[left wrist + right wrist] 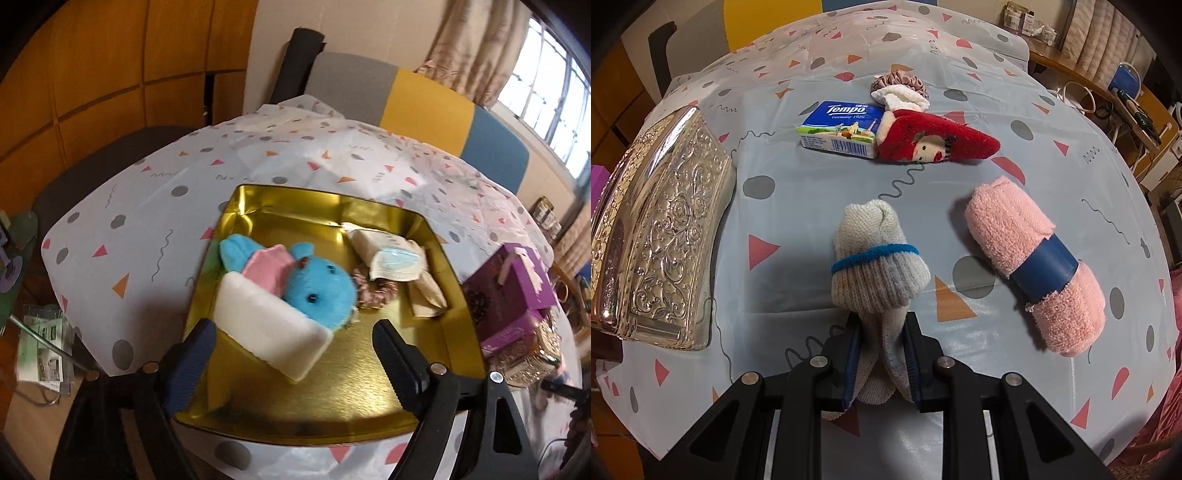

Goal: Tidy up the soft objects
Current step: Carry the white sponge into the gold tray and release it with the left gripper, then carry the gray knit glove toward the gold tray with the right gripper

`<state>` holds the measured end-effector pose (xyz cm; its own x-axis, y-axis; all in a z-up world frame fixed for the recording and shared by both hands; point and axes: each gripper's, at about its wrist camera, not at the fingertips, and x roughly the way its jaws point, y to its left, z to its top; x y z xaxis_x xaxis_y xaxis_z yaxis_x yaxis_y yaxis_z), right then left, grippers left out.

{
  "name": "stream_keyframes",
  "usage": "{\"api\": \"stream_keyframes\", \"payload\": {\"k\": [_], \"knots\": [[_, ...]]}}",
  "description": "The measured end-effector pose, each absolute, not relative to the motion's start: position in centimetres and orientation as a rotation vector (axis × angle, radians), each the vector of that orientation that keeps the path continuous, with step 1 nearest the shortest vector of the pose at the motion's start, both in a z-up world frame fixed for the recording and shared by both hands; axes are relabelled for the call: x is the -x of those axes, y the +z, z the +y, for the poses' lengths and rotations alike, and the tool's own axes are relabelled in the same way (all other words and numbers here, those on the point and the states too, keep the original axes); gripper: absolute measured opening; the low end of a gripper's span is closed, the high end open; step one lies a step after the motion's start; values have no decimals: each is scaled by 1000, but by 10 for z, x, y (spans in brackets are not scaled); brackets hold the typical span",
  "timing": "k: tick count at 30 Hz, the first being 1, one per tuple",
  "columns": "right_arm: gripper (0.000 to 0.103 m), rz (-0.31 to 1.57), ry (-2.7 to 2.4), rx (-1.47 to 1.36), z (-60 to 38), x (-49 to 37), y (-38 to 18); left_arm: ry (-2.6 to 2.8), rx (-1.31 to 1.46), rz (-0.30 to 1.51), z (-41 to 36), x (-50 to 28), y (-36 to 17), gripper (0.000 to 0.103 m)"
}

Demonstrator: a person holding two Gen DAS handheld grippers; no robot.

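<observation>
Left claw (291, 354): spread wide with nothing between its pads; it hangs over the near part of the gold tin (373, 210), tilted down toward it.
Right claw (881, 360): closed tight on the cuff end of a grey knitted sock bundle (877, 254), which has a blue band round its middle.
Sock's long axis: straight ahead of the right claw, cuff pinched at the pads, rounded toe end pointing away over the desk (798, 206).
Where the tin lies: in the right wrist view nothing of its gold inside shows; an embossed silver box (661, 229) stands at the far left edge. I judge the sock must travel leftward to reach the tin.
Nearer hand: the right one has the sock already; the left one is free and over the tin.
Already in the tin: a white sponge block (273, 328) just ahead of the left claw, a blue plush toy (317, 291) leaning on it, a pink cloth (269, 266), a scrunchie (373, 288), and pale packets (395, 258) toward the far right corner.
Free room in the tin: the near right floor looks bare, a likely spot for the sock.
Only in the right wrist view: a pink rolled towel (1034, 266) to the sock's right, a red sock with a face (934, 142), a tissue pack (842, 129) and a white ruffled cloth (901, 96), all still on the desk.
Only in the left wrist view: the tin's contents and purple boxes (517, 291) beside it.
</observation>
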<state>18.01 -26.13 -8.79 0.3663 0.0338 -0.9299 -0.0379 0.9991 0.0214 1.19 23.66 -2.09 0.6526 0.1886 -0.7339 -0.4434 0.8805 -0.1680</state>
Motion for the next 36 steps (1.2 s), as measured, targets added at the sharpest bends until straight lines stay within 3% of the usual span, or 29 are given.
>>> {"api": "stream_keyframes", "payload": {"k": [26, 36], "knots": [[21, 1174, 66, 2, -259, -180, -81, 250, 260, 753, 191, 4, -9, 90], [20, 1101, 62, -96, -264, -199, -48, 220, 246, 768, 185, 5, -13, 90]]}}
